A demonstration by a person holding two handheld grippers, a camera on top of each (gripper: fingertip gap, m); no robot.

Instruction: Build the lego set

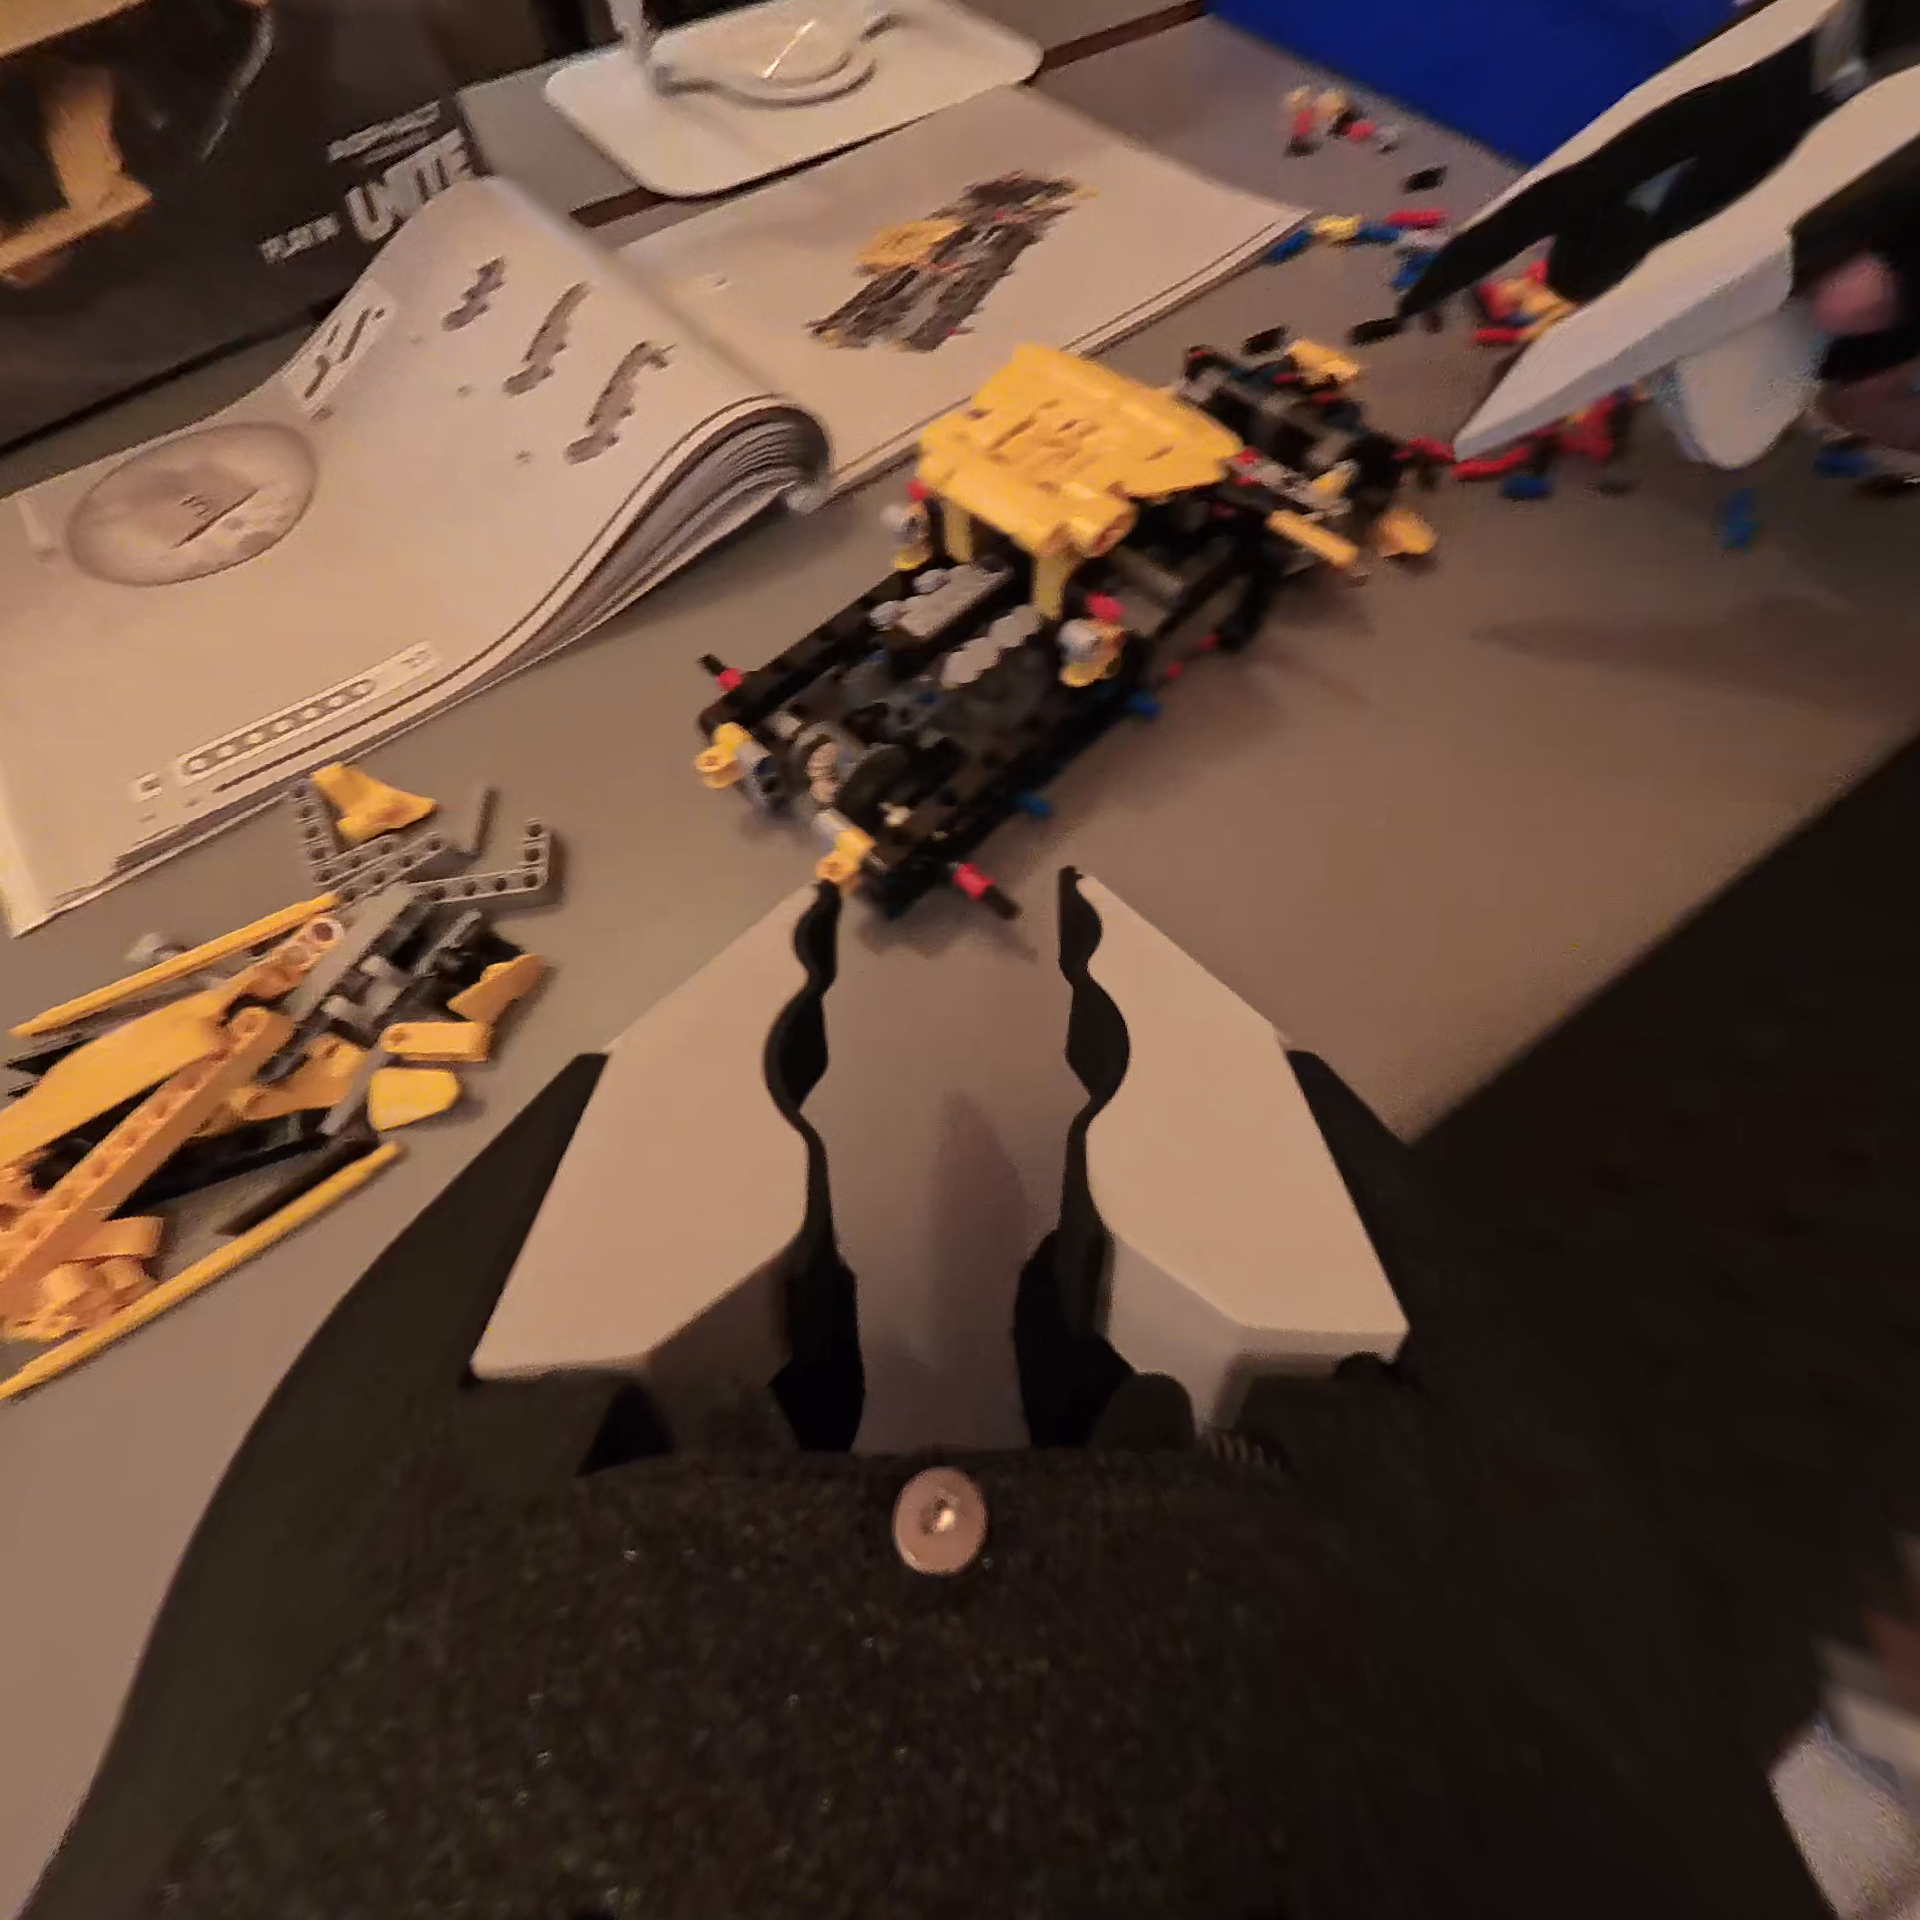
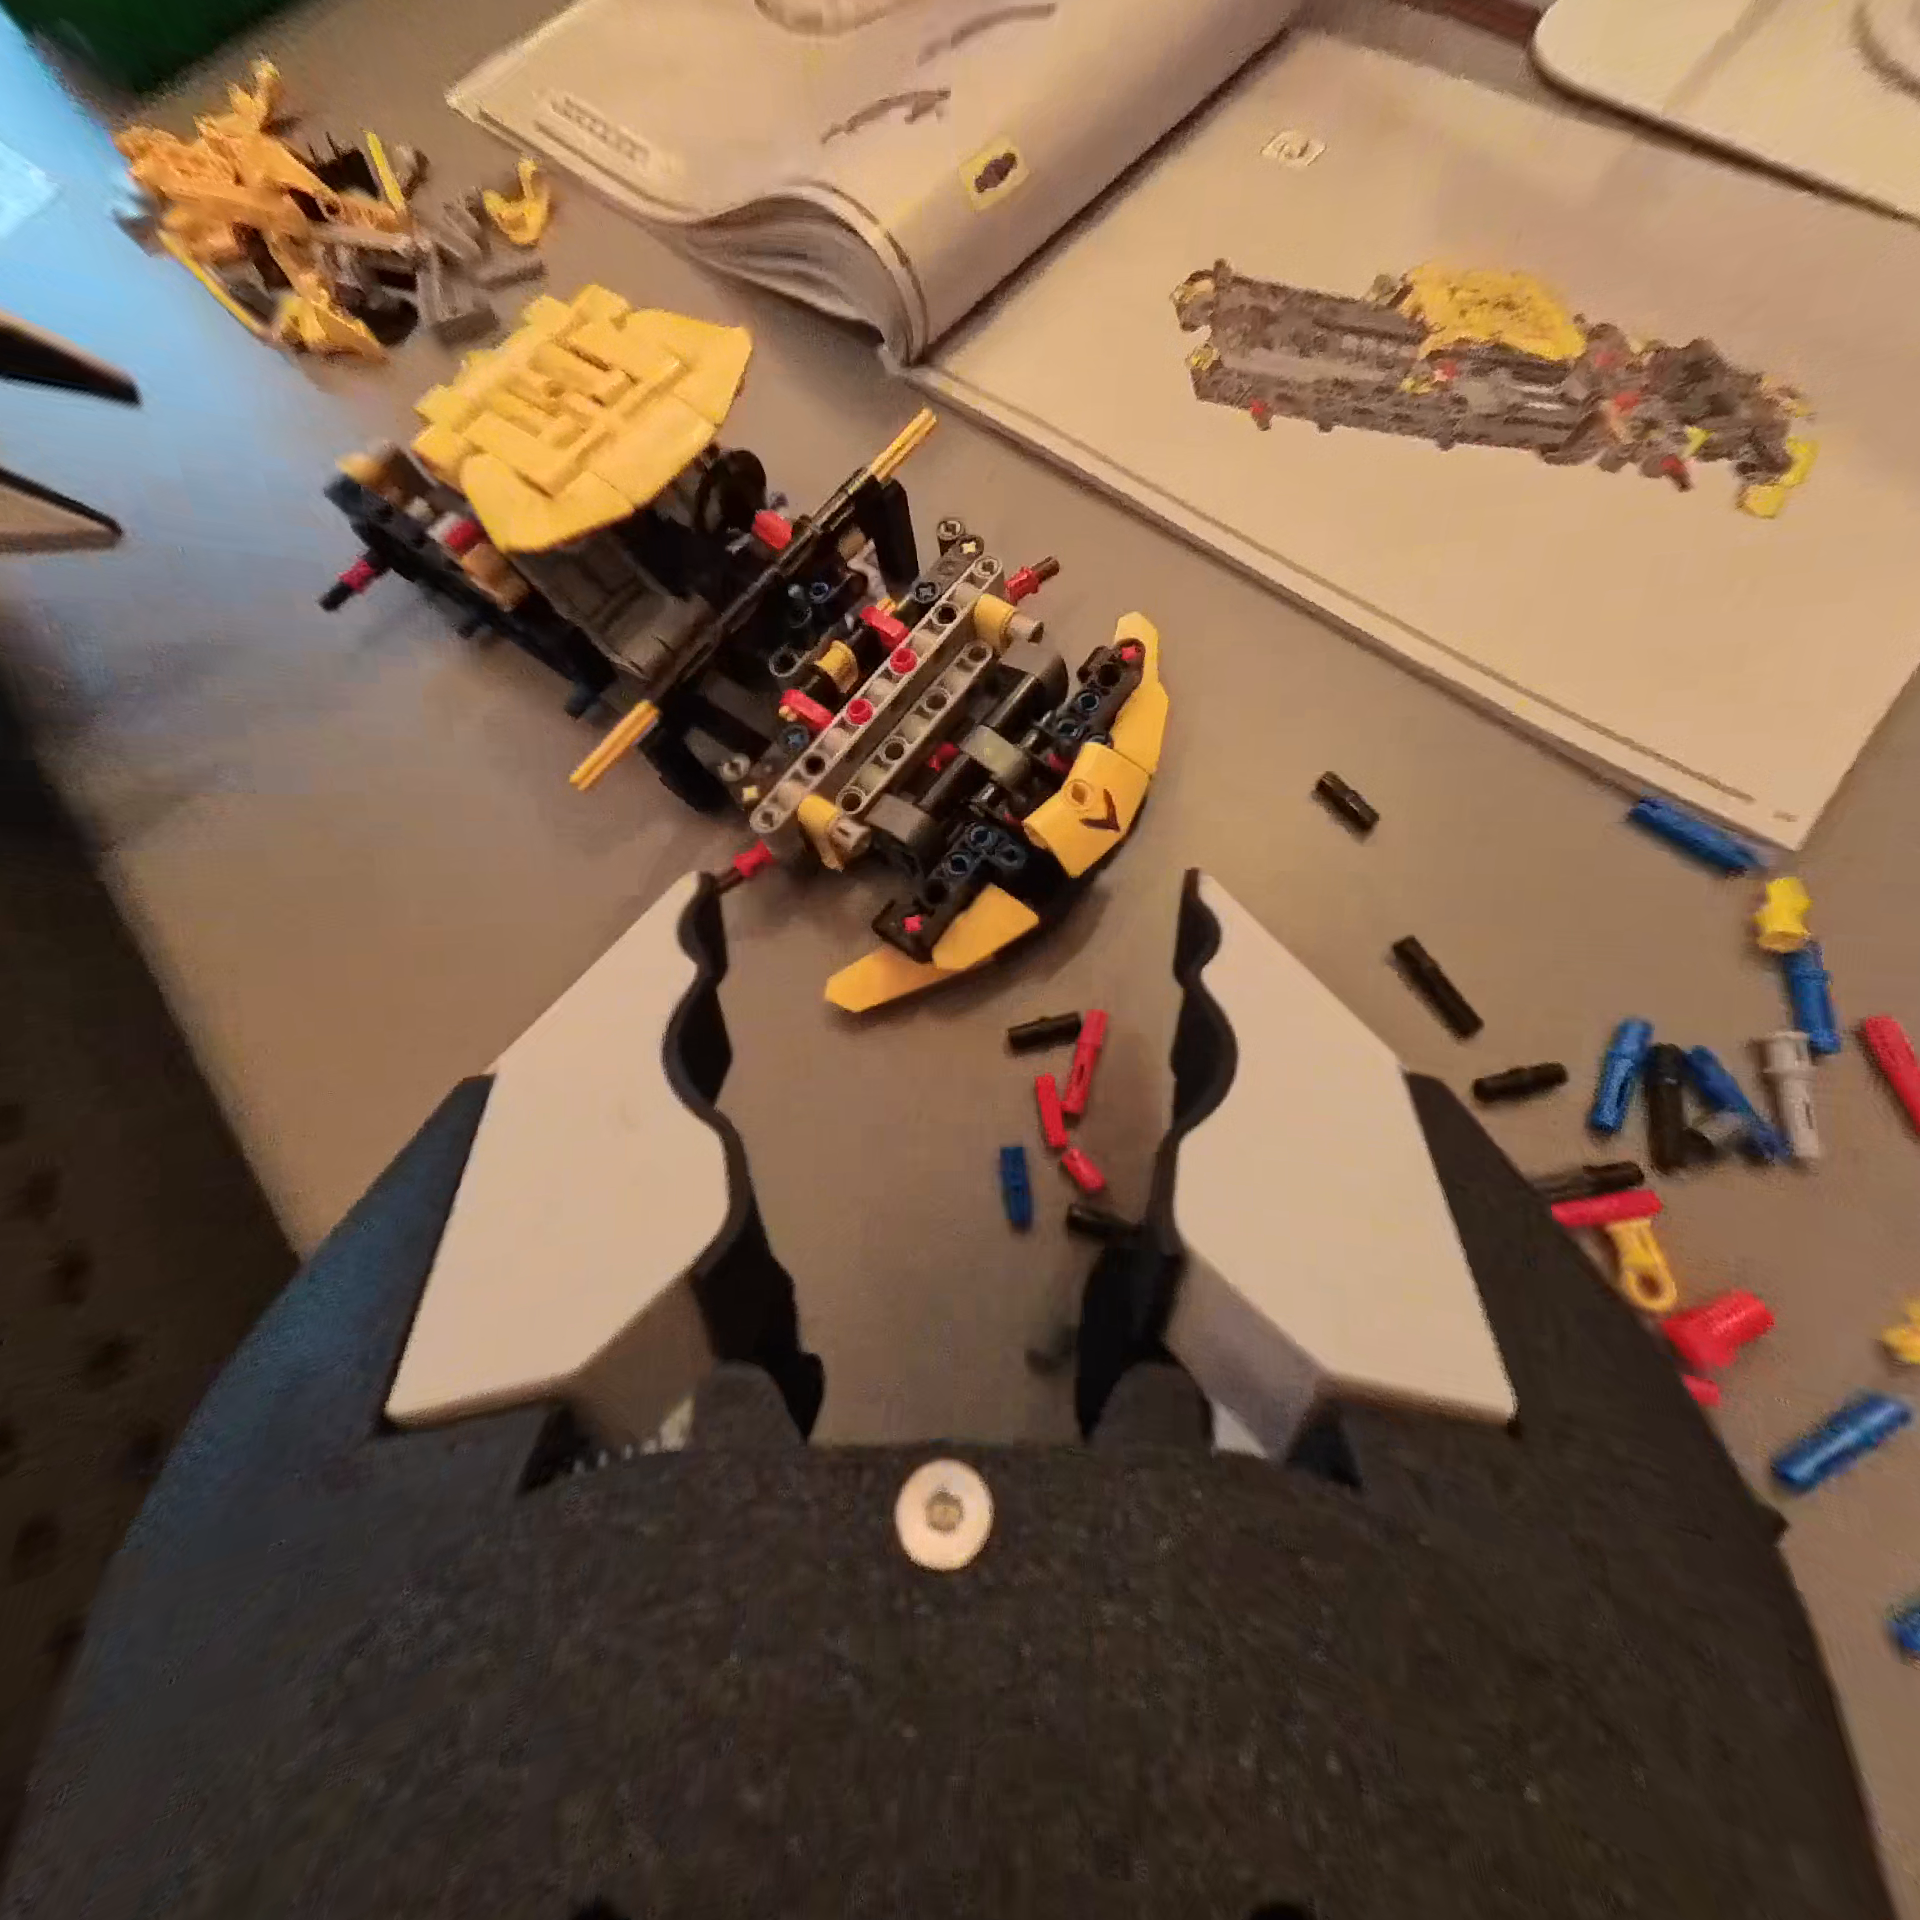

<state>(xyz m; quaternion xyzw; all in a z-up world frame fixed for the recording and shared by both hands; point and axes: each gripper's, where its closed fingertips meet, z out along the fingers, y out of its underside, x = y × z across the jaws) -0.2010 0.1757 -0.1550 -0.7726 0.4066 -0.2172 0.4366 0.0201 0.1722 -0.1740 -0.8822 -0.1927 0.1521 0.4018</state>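
**Inspector:** Counter [image 1: 1455, 831] and open instruction book [image 1: 312, 540]?

**Assistant:** Book lies far left, likely for reference. Part-built yellow-black model [image 2: 748, 665] sits mid-counter, near both grippers.

**Inspector:** Fingers?

**Assistant:** Left gripper [image 1: 940, 914] and right gripper [image 2: 945, 904] both released, empty. Loose pins [image 2: 1704, 1091] scattered right, within reach.

The left wrist view looks down and forward over its own left gripper [image 1: 940, 904] at the gray table [image 1: 1455, 831]. The lego car [image 1: 1039, 613] sits near the middle, one end close. The right wrist view looks from the other end, over the right gripper [image 2: 945, 904]. Both views share the car [image 2: 727, 623], the open booklet [image 1: 520, 416] and the yellow parts pile [image 1: 208, 1091].
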